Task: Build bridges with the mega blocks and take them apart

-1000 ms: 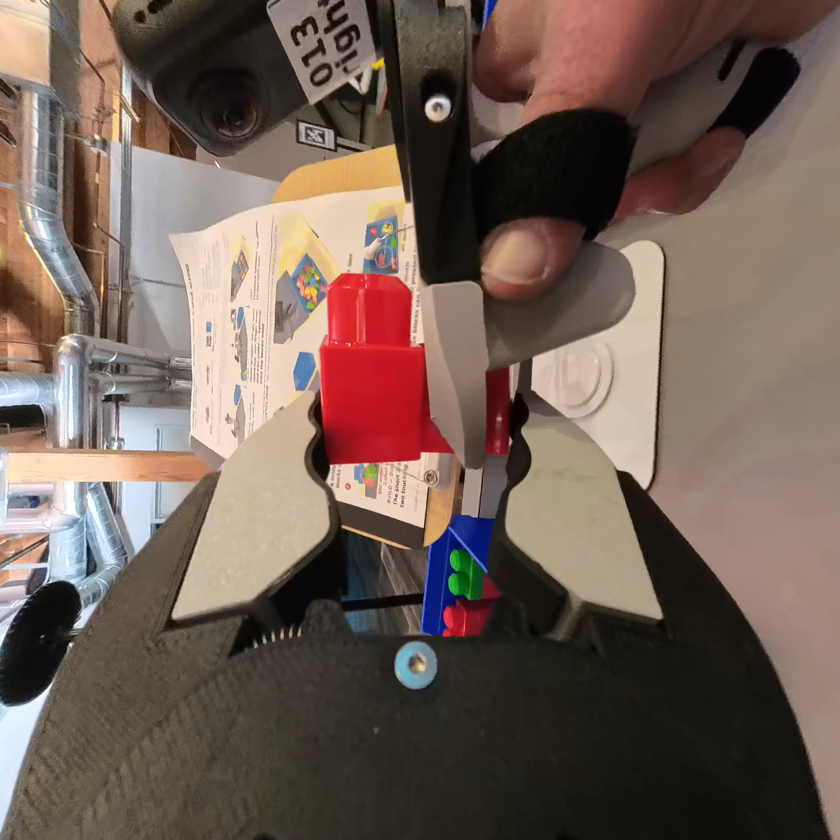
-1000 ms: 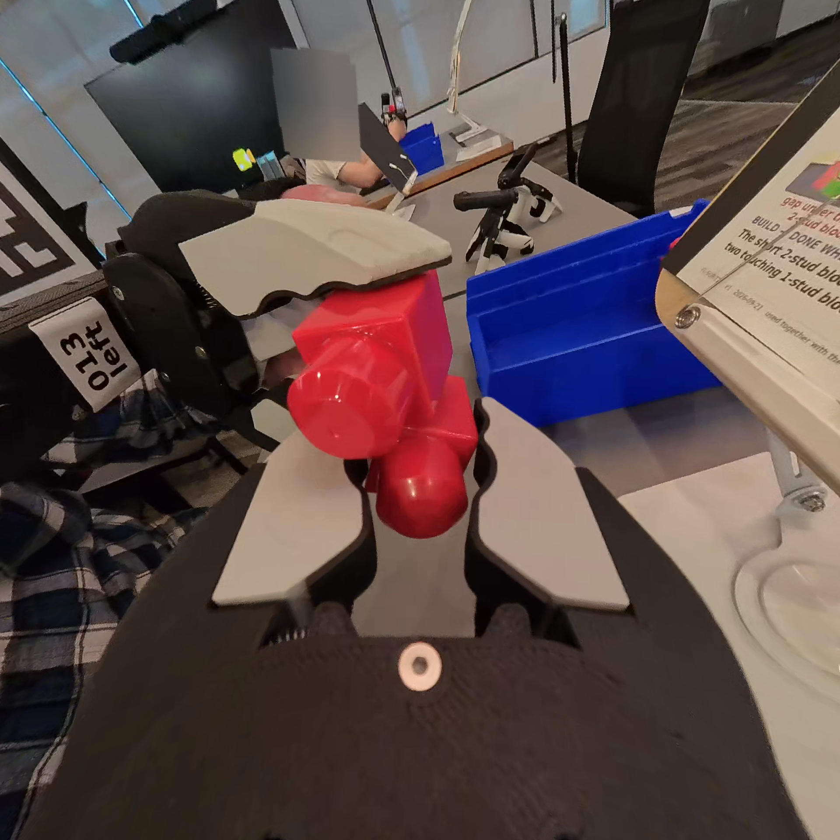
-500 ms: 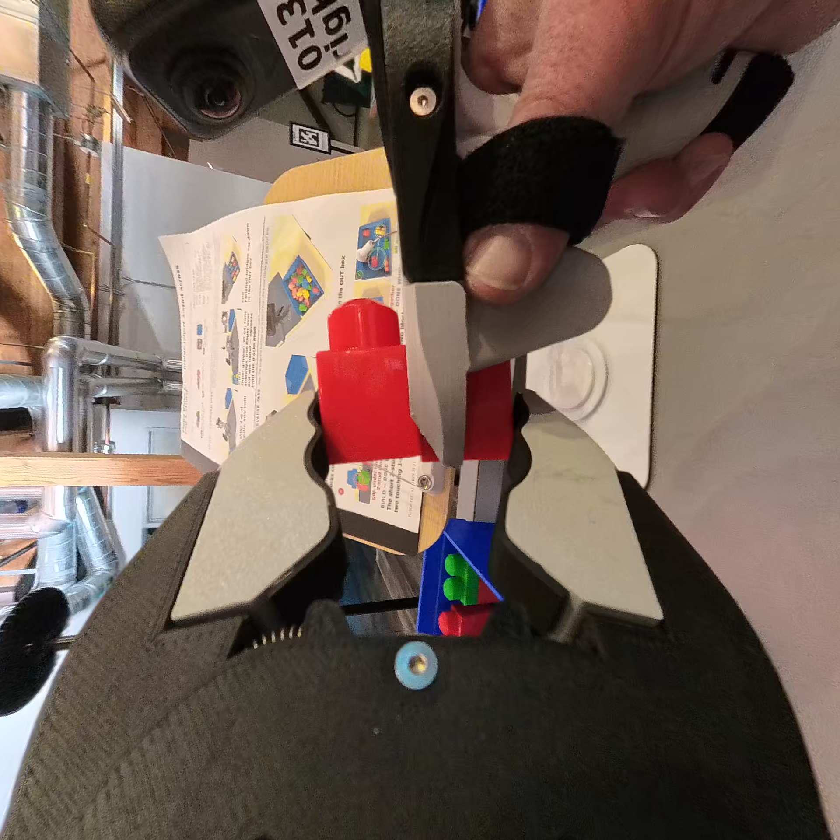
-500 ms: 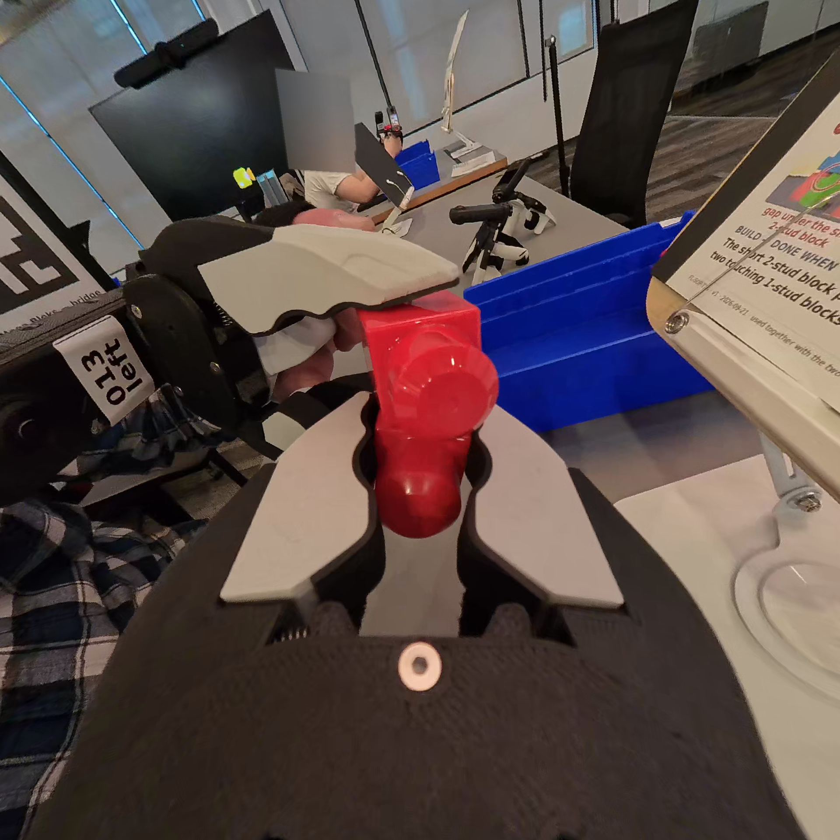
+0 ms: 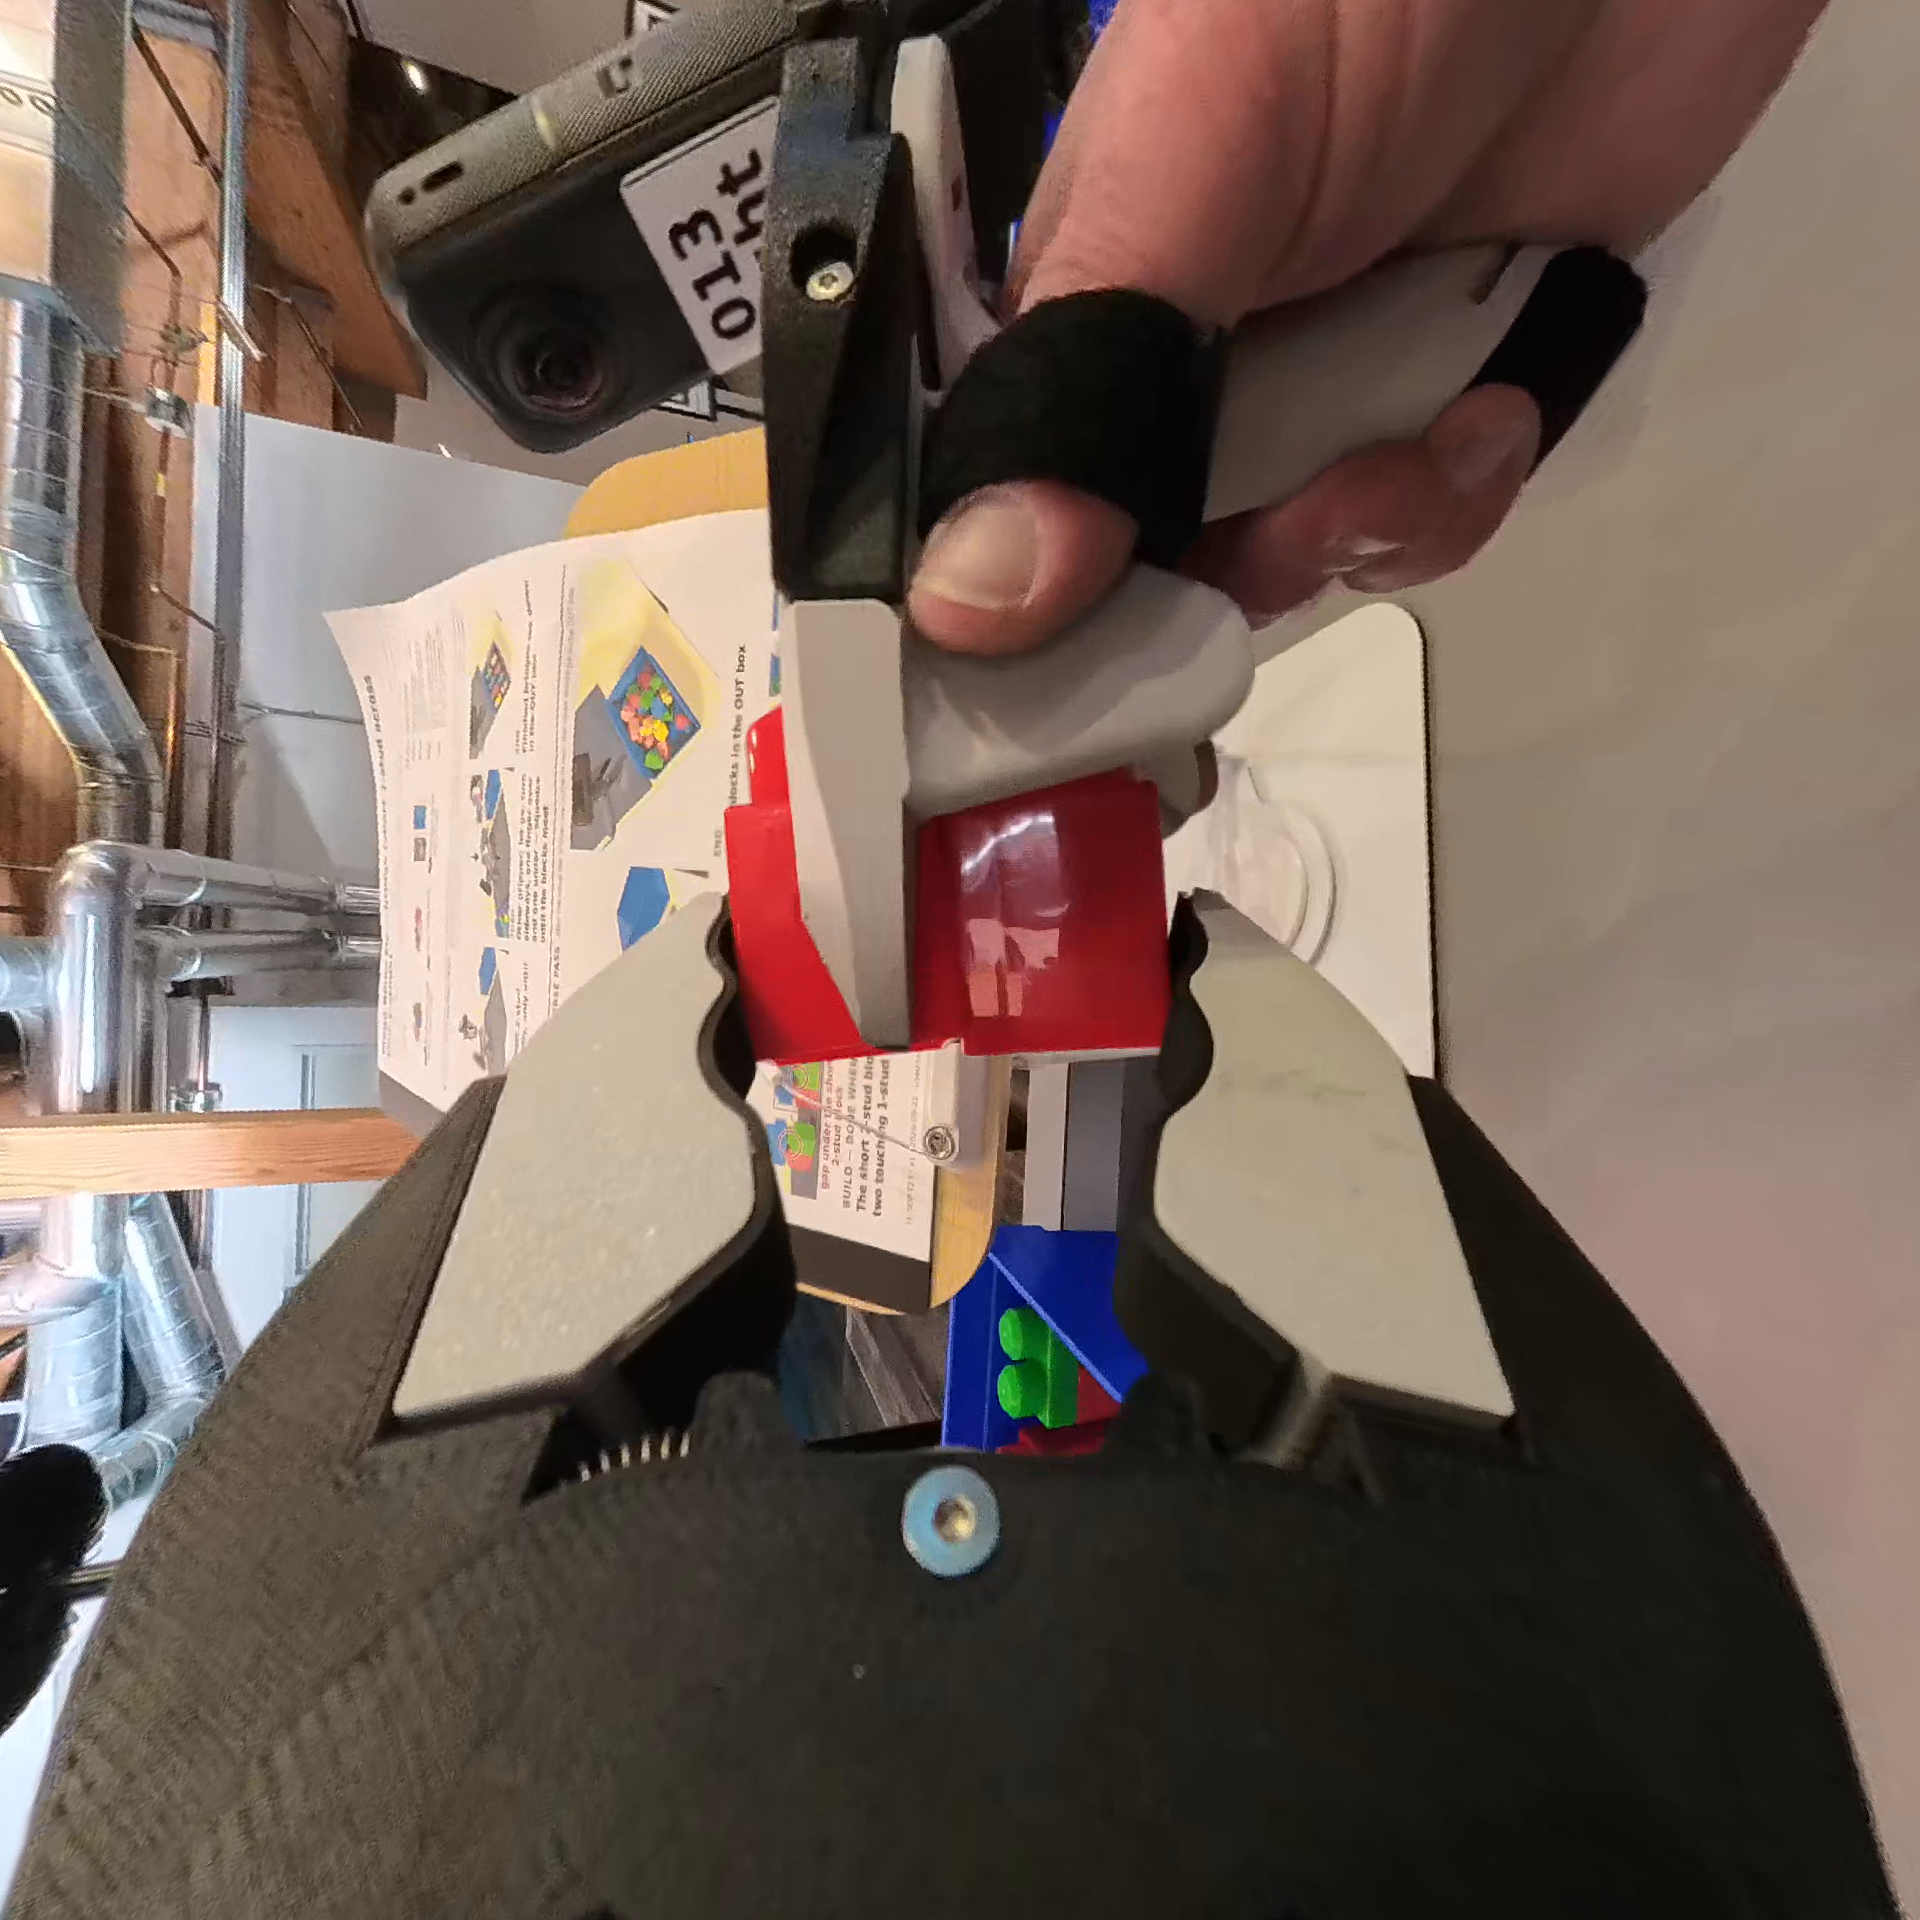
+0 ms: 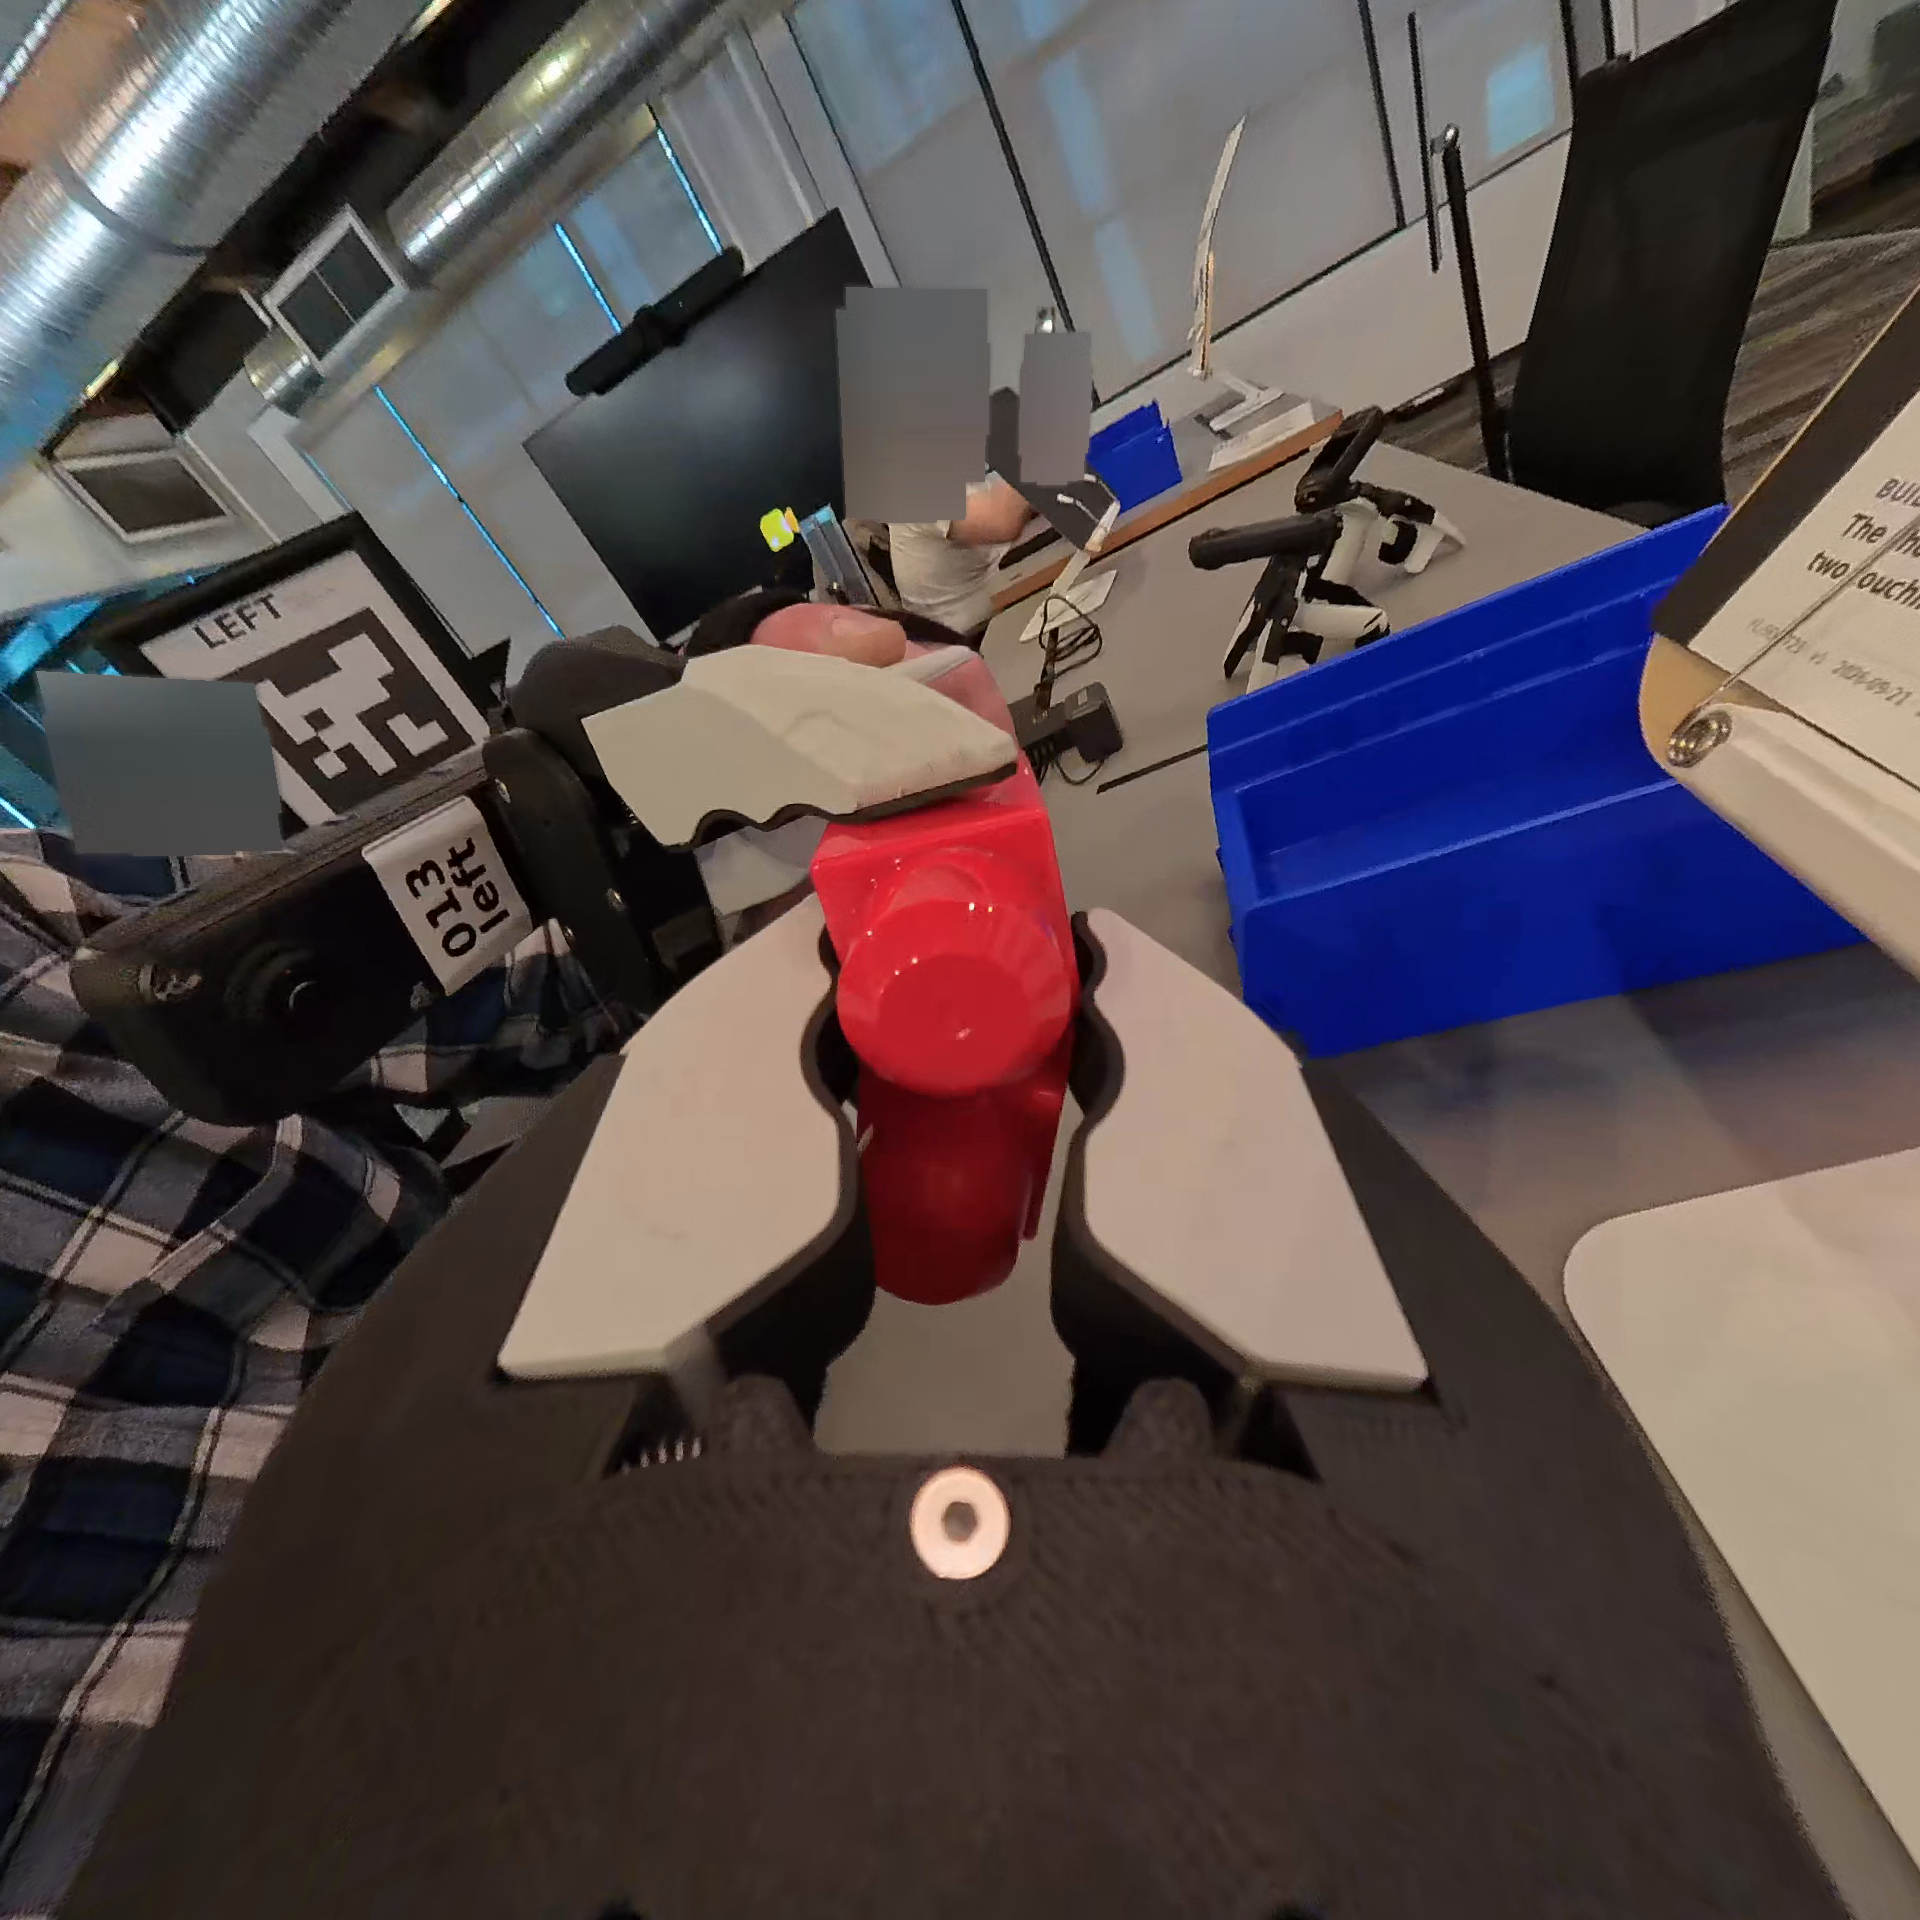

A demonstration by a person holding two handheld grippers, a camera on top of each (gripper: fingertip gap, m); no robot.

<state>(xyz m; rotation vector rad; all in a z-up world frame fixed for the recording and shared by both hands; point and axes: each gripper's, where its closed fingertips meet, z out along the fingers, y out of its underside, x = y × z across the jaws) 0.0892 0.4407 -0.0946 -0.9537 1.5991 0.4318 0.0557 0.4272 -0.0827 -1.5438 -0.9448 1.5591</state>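
1. Two tongs meet crosswise on one red block [image 6: 940, 914] with two studs, held in the air. A blue bin [image 6: 1475, 790] sits beyond the right tongs' [image 6: 951, 987] right finger, and an instruction sheet on a clipboard stand [image 5: 582, 831] is behind the block.
2. The left tongs [image 5: 951, 966] pinch the block across its long span, both pads pressed on its ends. The right tongs pinch its narrow width.
3. Only the left wrist view shows the hand [image 5: 1299, 260] on the right tongs, and a green block [image 5: 1029, 1371] and some red in a blue bin seen between the left fingers. Only the right wrist view shows both studs facing the camera and a plaid sleeve [image 6: 156, 1195].
4. In the left wrist view a right-tongs finger [image 5: 842, 831] covers the block's middle. In the right wrist view the lower left finger is hidden.
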